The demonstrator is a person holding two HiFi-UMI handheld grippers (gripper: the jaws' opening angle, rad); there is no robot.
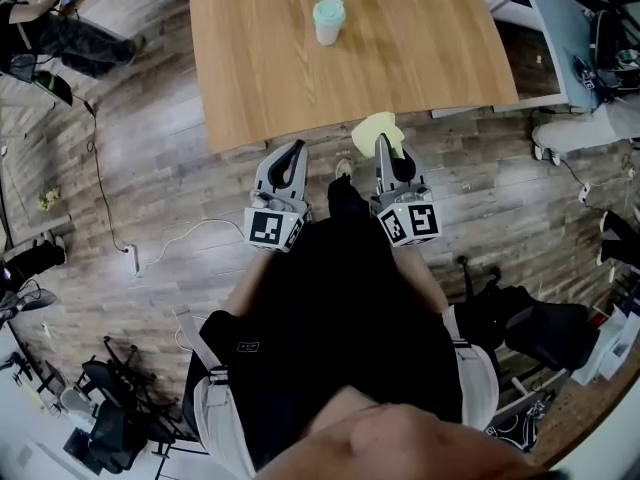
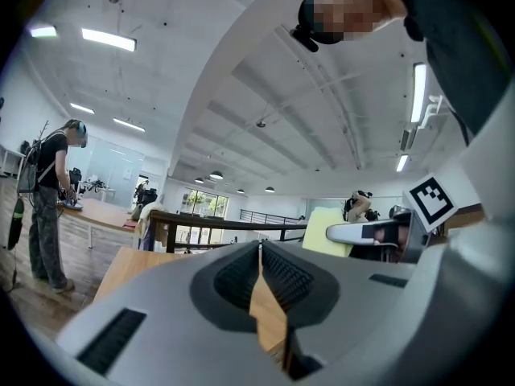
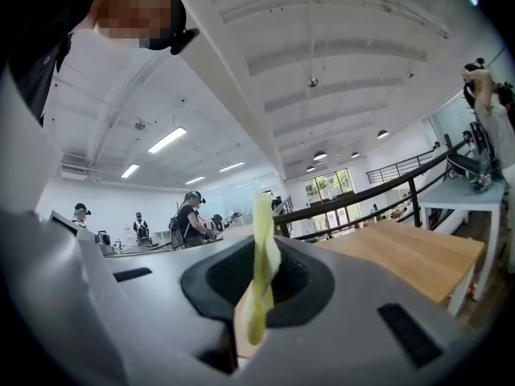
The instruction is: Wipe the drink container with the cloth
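Observation:
The drink container, a pale cup with a mint-green lid, stands upright on the wooden table toward its far side. My right gripper is shut on a pale yellow cloth, held just off the table's near edge; in the right gripper view the cloth shows as a thin folded strip pinched between the jaws. My left gripper is shut with nothing in it, level with the right one and to its left. In the left gripper view the jaws meet tip to tip, and the cloth shows beside the right gripper.
Both grippers hang over wood-plank floor in front of the table. A white cable lies on the floor at left. A white desk stands at right, bags and gear lie at lower right. Other people stand at benches.

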